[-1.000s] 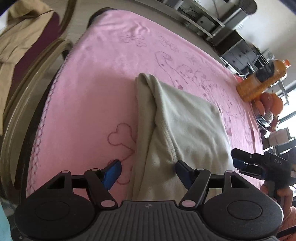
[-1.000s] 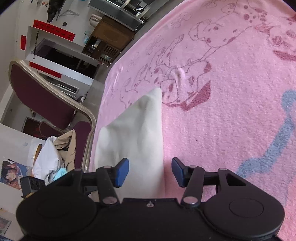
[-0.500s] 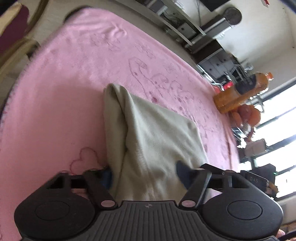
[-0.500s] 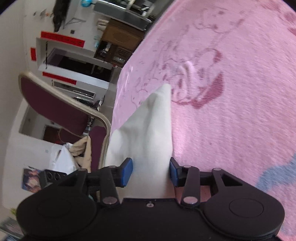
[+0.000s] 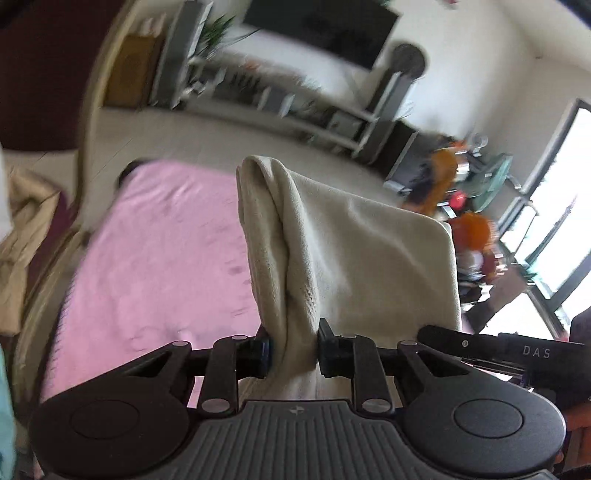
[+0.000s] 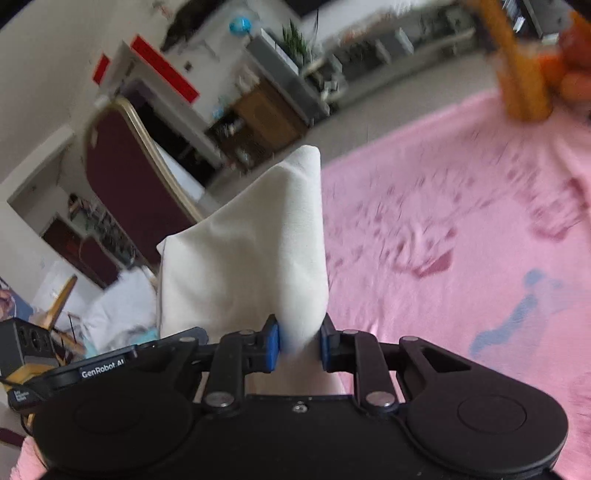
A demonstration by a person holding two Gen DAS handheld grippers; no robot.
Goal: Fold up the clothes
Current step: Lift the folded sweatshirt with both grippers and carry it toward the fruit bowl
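A second earlier the cream garment (image 5: 354,258) had lain folded flat on the pink blanket (image 5: 159,266), with both pairs of jaws standing wide on either side of its near edge. Now the left gripper (image 5: 293,350) had just been closing and was clamped on a bunched fold of the cloth, and the right gripper (image 6: 298,347) – its jaws also just drawn in – pinched the other near corner between its blue pads (image 6: 272,345). The garment had come up off the blanket and hung raised between the two grippers, its far edge standing well above the surface, and both views had tipped up to take in far more of the room.

The tabletop was covered by the pink blanket, printed with spotted dogs in darker pink and a blue shape. An orange bottle (image 6: 524,74) stood at its far edge. A maroon chair (image 6: 129,184) with a pale curved frame stood beside the tabletop – tan clothing (image 5: 22,236) was heaped on a seat nearby. Beyond lay a pale floor, low shelving, a dark screen (image 5: 321,26) on the wall and a bright window (image 5: 561,221).

The garment looked soft and thick, with a rounded rolled fold along one side; the blanket looked fleecy.
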